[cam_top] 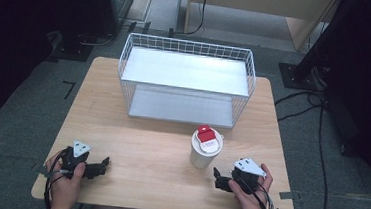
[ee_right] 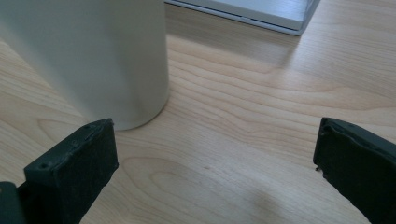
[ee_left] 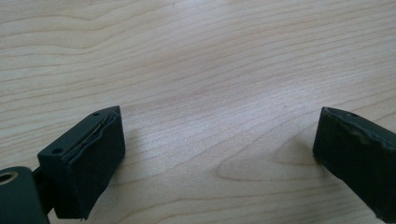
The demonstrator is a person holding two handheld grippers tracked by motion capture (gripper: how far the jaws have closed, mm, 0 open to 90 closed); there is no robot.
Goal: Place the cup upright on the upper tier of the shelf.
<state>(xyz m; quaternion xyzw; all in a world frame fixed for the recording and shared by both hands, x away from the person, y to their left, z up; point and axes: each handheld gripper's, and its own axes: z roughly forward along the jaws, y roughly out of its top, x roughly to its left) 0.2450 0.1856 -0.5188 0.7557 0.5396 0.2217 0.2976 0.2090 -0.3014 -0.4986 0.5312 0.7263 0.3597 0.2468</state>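
Wooden table (cam_top: pixel 149 152) seen from above, set on a grey carpeted floor (cam_top: pixel 15 136), with cables (cam_top: pixel 318 115) trailing across the floor at the right

Toward the far edge of the table, a white wire basket rack (cam_top: pixel 185 79), two flat shelves inside, one above the other, open side facing the near edge

In front of the rack, right of centre, a white cup (cam_top: pixel 205 147) standing upright, capped by a white lid with a red tab (cam_top: pixel 204 131); apart from the rack, nearer the right hand than the left

Left gripper (cam_top: pixel 99 167) held low at the near left corner of the table, gripped by the left hand (cam_top: pixel 67 183), grey three-cornered plate (cam_top: pixel 80 149) on top, jaws pointing toward the table's middle; in the left gripper view, jaws (ee_left: pixel 215 154) spread wide, bare wood grain between them, nothing held

Right gripper (cam_top: pixel 217 178) held low at the near right, gripped by the right hand (cam_top: pixel 249 197), jaws pointing inward toward the cup's base; just beside the cup, whether touching could not be told from above

In the right gripper view, jaws (ee_right: pixel 215 158) spread wide and empty, the pale wall of the cup (ee_right: pixel 93 56) rising just beyond the left-hand jaw, its foot resting on the wood; cup off to one side of the gap rather than between the jaws; a corner of the rack's lower shelf (ee_right: pixel 261 14) showing at the top of that view, well behind the cup
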